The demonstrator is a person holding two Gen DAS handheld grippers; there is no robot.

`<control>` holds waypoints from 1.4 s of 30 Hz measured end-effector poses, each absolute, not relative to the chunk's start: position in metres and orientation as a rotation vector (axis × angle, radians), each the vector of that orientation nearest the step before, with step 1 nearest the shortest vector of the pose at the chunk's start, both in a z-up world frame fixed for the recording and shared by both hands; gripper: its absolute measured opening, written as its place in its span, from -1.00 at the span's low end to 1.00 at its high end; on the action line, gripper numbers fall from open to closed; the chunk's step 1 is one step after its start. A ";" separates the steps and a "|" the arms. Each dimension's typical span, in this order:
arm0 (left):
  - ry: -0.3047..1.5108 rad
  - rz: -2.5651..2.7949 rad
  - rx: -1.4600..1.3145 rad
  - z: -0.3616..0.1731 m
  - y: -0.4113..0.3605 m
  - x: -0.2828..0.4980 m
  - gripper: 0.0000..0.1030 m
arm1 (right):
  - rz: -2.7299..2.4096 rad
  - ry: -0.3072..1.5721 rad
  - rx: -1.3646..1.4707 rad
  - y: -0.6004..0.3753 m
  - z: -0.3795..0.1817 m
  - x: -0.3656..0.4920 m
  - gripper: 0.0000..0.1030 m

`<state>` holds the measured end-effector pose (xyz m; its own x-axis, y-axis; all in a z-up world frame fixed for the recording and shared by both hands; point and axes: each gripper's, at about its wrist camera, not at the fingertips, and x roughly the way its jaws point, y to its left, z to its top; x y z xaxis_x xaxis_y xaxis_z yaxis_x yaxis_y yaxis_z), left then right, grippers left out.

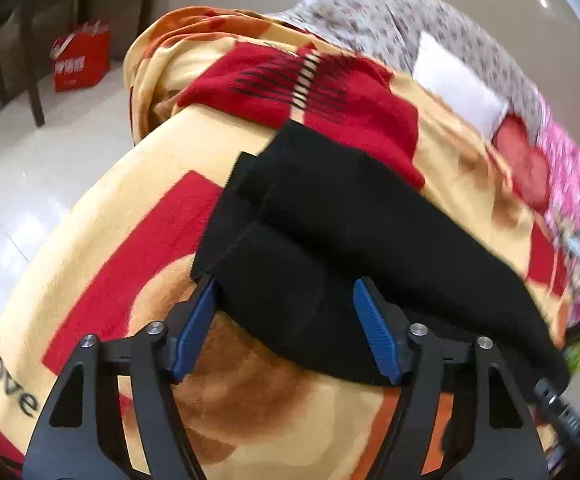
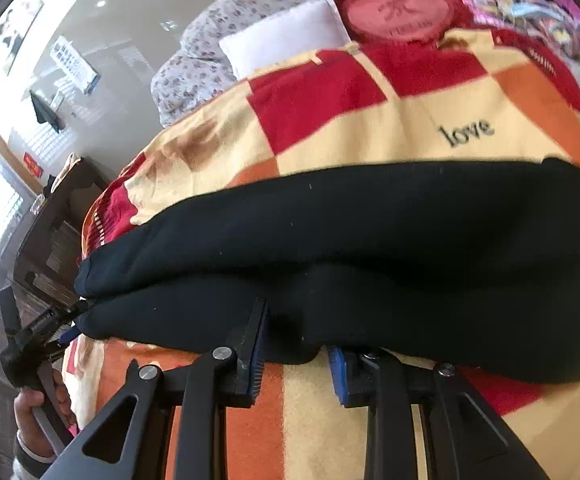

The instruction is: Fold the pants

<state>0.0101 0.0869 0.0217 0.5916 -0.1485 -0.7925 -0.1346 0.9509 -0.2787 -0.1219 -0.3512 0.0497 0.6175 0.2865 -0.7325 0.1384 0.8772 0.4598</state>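
Black pants lie folded lengthwise, one leg on the other, on a red, orange and cream blanket. In the left wrist view my left gripper is open, its blue pads on either side of the ribbed cuff end. In the right wrist view the pants stretch across the frame, and my right gripper is open at their near edge, a bulge of black cloth between the blue pads. The left gripper shows at the far left of the right wrist view, at the pants' end.
A blanket with the word "love" covers the bed. A white pillow, a red heart cushion and floral bedding lie beyond. A red shopping bag and dark chair legs stand on the white floor at left.
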 end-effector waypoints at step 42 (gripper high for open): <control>1.034 -0.179 -0.222 0.031 0.114 -0.080 -0.72 | 0.571 0.739 -0.215 -0.215 0.167 -0.182 -0.03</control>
<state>-0.0800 0.1141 0.0312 0.5003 -0.2510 -0.8287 0.0429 0.9631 -0.2658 -0.1815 -0.2152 0.1665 0.5964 0.4141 -0.6876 -0.5612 0.8276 0.0116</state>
